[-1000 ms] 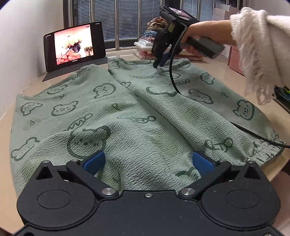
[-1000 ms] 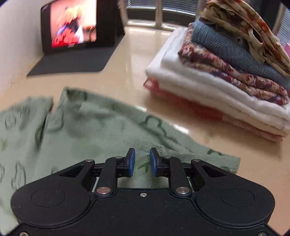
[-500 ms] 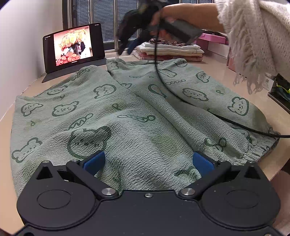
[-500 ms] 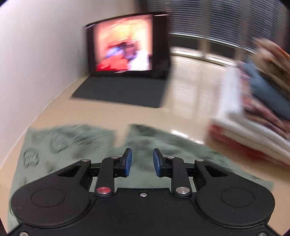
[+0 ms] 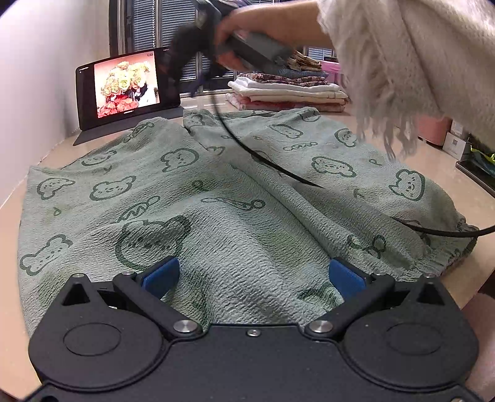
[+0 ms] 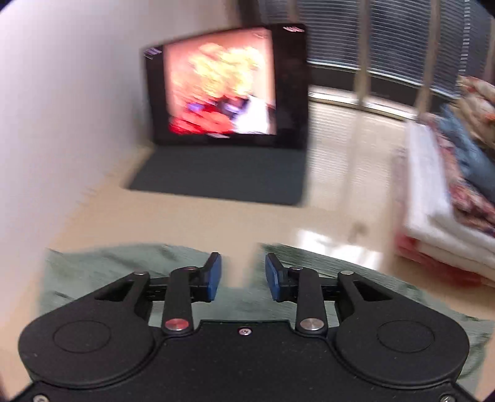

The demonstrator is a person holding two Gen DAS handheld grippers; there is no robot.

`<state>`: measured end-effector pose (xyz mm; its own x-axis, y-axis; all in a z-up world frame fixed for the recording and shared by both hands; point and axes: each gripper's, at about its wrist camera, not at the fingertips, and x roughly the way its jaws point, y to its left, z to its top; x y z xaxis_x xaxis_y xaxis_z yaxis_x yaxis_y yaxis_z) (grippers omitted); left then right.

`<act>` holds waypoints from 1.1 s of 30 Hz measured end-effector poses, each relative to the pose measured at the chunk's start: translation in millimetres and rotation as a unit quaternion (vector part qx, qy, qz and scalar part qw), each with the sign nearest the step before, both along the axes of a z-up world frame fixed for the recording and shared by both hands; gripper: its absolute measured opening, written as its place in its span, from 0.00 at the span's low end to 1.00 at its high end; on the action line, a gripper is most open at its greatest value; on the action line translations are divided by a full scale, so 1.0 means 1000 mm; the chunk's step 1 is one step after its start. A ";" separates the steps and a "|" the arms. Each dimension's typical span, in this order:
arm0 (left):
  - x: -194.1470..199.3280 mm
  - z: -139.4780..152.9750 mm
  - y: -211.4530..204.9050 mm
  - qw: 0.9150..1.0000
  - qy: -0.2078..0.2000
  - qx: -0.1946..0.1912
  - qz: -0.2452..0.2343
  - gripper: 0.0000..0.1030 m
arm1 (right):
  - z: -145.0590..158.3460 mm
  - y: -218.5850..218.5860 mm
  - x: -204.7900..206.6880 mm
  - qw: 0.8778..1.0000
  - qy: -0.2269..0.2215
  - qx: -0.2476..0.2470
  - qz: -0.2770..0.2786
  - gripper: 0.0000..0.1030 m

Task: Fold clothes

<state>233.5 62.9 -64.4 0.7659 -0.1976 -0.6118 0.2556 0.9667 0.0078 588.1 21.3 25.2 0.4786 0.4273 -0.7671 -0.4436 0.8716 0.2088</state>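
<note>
- Glossy beige tabletop [image 5: 458, 182] under spread green shorts [image 5: 235, 216].
- Tablet [image 5: 126, 86], folded stack [image 5: 287, 89] before blinds [image 6: 402, 40].
- Left tool [image 5: 252, 276] wide open; right tool [image 6: 243, 276] opening, empty.

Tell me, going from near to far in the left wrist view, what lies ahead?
left gripper → green bear-print garment → tablet at far left and stack of folded clothes at far right → window.

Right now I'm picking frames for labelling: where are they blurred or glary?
Right wrist view: motion-smeared throughout, tablet and folded stack soft, window glare on the table. Left wrist view: green garment sharp; only the right gripper overhead blurs.
</note>
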 end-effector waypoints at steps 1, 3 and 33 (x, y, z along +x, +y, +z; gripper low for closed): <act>0.000 0.000 0.000 1.000 0.000 0.000 0.000 1.00 | 0.004 0.007 0.002 1.000 0.009 0.007 0.004 0.42; 0.000 0.000 0.000 1.000 -0.002 -0.001 0.000 1.00 | 0.002 0.027 0.014 0.999 0.033 -0.007 -0.003 0.42; -0.003 -0.003 0.003 1.000 -0.017 -0.004 -0.007 1.00 | -0.033 0.084 0.022 0.993 0.026 -0.107 0.038 0.41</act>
<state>230.5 65.8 -67.8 0.7829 -0.2138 -0.5843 0.2694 0.9630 0.0087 610.4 105.1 -8.1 0.4081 0.2850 -0.8673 -0.5030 0.8630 0.0469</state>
